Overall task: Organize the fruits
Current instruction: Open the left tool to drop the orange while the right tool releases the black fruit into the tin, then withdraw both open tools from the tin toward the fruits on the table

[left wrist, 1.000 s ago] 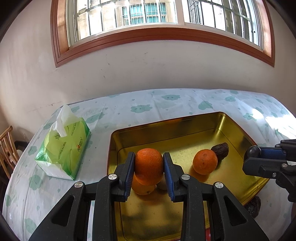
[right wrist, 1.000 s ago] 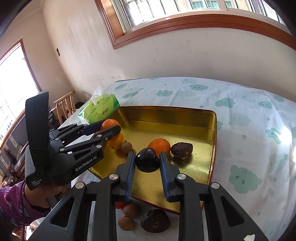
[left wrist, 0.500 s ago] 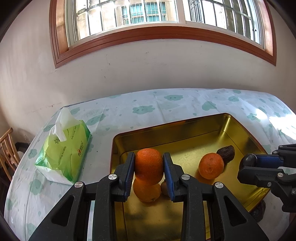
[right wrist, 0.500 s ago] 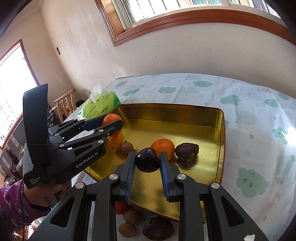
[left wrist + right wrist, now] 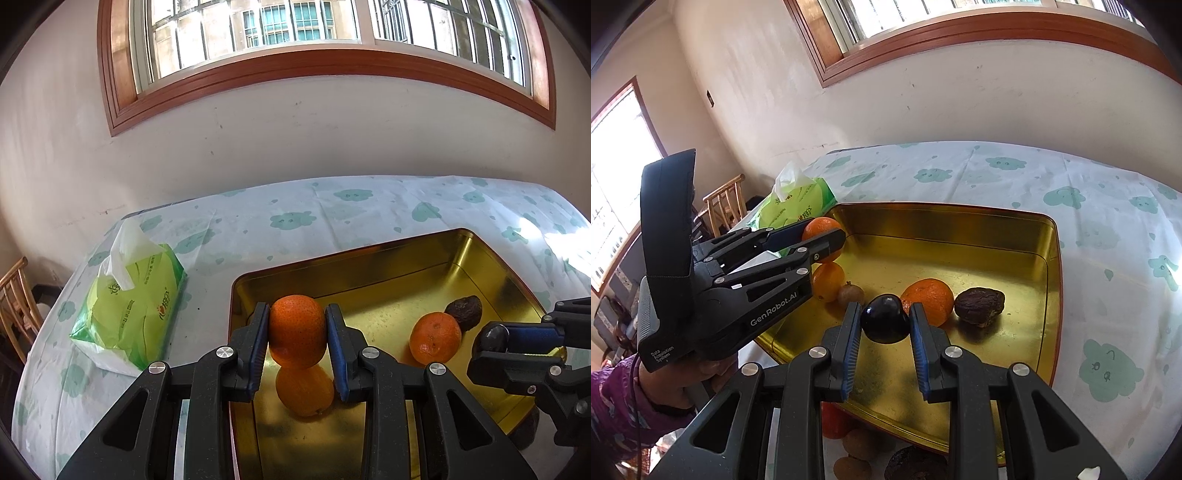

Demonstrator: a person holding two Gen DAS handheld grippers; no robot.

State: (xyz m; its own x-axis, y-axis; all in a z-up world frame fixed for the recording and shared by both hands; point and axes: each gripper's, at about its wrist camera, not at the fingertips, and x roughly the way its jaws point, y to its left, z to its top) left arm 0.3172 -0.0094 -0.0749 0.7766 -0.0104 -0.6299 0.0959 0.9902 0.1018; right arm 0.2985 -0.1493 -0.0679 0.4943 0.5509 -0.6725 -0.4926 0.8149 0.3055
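My left gripper [image 5: 297,338] is shut on an orange [image 5: 297,328] and holds it above the left end of the gold tray [image 5: 491,258]. Directly under it another orange [image 5: 304,391] lies in the tray. My right gripper [image 5: 885,325] is shut on a dark round plum [image 5: 885,323] over the tray's [image 5: 1049,236] near part. In the tray lie an orange [image 5: 931,297], a wrinkled dark fruit [image 5: 979,304], a small brown fruit [image 5: 850,294] and an orange [image 5: 828,281]. The left gripper [image 5: 823,236] with its orange [image 5: 820,227] shows at the left of the right wrist view.
A green tissue pack [image 5: 129,317] lies on the patterned tablecloth [image 5: 332,210] left of the tray. Several small fruits, among them a brown one [image 5: 855,443], lie on the cloth in front of the tray. A wooden chair [image 5: 726,206] stands beyond the table's left end. A person's hand [image 5: 679,384] grips the left tool.
Both grippers kept their fruit. The views shifted slightly: the tray and its fruit moved to the right and a little nearer in both wrist views. The fruits in the tray did not move.
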